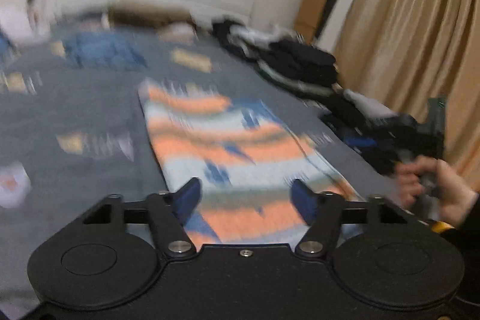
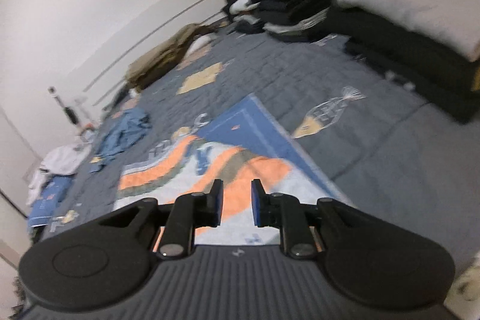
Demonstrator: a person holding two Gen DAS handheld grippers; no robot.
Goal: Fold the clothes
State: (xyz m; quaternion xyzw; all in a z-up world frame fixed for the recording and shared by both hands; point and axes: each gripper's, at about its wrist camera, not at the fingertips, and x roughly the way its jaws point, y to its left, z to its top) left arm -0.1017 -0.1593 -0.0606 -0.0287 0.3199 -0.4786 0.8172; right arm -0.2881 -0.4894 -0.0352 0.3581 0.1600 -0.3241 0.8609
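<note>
A folded orange, white and blue striped cloth [image 1: 228, 146] lies flat on the grey bedspread [image 1: 75, 110], stretching away from me. My left gripper [image 1: 246, 194] hovers over its near end, fingers wide open and empty. In the right wrist view the same cloth [image 2: 222, 158] shows a blue panel at its far corner. My right gripper [image 2: 237, 200] hangs above its near edge, open by a narrow gap with nothing between the blue pads [image 2: 256, 203]. A hand [image 1: 432, 185] holds the right gripper's handle at the right of the left wrist view.
Stacks of folded dark clothes [image 1: 303, 65] line the bed's right side, topped by a grey pillow [image 2: 420, 5]. A crumpled blue garment [image 2: 126, 134] and white clothes [image 2: 63, 161] lie at the far left. Tan curtains [image 1: 420, 35] hang on the right. The bedspread [image 2: 375, 155] is bare right of the cloth.
</note>
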